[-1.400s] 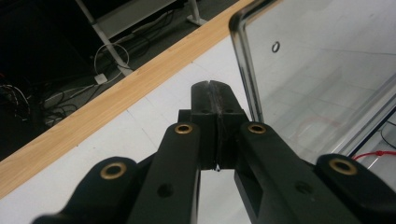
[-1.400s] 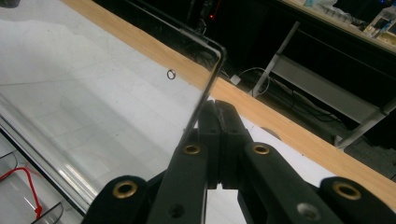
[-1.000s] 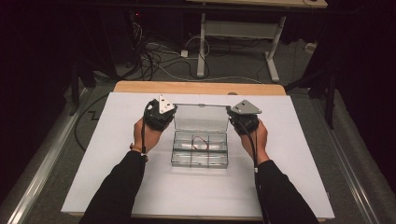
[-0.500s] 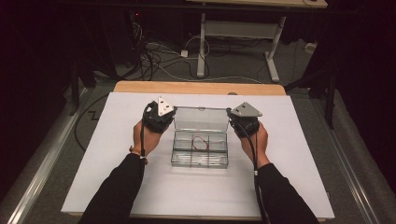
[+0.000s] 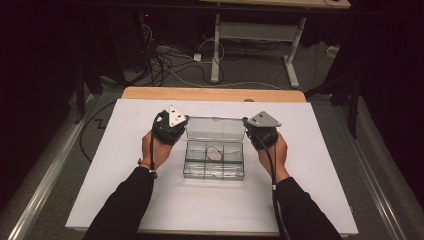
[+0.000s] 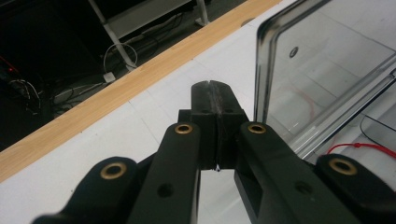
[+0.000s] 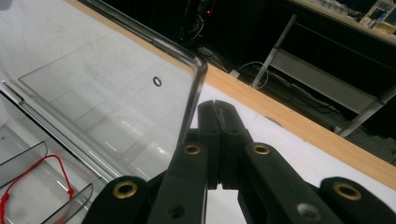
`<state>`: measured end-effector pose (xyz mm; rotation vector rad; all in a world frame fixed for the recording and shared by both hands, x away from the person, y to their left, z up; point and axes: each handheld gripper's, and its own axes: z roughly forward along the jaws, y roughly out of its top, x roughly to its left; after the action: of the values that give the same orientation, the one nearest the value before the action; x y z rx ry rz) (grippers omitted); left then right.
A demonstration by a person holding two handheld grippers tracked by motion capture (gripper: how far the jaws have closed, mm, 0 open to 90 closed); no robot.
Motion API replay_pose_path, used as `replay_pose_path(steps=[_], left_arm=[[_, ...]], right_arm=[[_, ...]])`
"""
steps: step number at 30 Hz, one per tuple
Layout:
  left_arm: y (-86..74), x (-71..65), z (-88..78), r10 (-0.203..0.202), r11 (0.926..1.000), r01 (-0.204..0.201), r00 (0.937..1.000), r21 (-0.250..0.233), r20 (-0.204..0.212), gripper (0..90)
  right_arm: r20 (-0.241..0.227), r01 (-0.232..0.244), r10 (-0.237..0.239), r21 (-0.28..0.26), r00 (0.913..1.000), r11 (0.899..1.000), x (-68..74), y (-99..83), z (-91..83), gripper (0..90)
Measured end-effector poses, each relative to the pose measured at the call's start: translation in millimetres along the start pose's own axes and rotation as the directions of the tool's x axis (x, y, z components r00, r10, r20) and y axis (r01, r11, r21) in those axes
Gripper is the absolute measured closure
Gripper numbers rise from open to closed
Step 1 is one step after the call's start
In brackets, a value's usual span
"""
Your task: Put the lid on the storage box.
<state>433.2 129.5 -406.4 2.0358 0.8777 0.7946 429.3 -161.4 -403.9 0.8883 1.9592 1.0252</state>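
A clear plastic compartment box (image 5: 214, 161) lies mid-table with its lid (image 5: 215, 128) standing open at the back. A red cord (image 5: 215, 151) lies in one middle compartment; it also shows as a red cord (image 6: 359, 148) and a red cord (image 7: 35, 179). My left gripper (image 6: 211, 85) is shut and empty, just left of the lid's edge (image 6: 259, 70). My right gripper (image 7: 217, 106) is shut and empty, just right of the lid's corner (image 7: 198, 65). In the high view the left gripper (image 5: 170, 127) and right gripper (image 5: 261, 131) flank the lid.
The box sits on a white sheet (image 5: 125, 150) over a wooden table whose bare strip (image 5: 210, 94) runs along the far edge. Beyond it are cables (image 5: 165, 60) on the floor and a desk frame (image 5: 255, 35).
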Motion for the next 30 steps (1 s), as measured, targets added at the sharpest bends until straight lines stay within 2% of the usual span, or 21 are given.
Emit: replay_pose_path(steps=[6,17,30], left_arm=[[-1.9,-1.9,-1.9,-0.001,1.0,0.001,1.0,-0.004,-0.003,87.0],[-7.1,-5.3,-3.3,-0.026,0.9995,0.026,0.9997,-0.016,0.0,87.1],[-10.0,-8.6,-6.0,-0.022,0.9995,0.022,0.9997,-0.024,-0.01,87.2]], right_arm=[[-0.01,-0.013,0.013,-0.001,0.9999,1.0,0.7,-0.9,-2.1,90.0],[-0.007,-0.025,0.024,-0.006,0.9997,1.0,3.9,-3.8,-6.1,90.0],[-0.005,-0.035,0.035,-0.015,0.9994,0.999,7.4,-7.1,-10.2,90.0]])
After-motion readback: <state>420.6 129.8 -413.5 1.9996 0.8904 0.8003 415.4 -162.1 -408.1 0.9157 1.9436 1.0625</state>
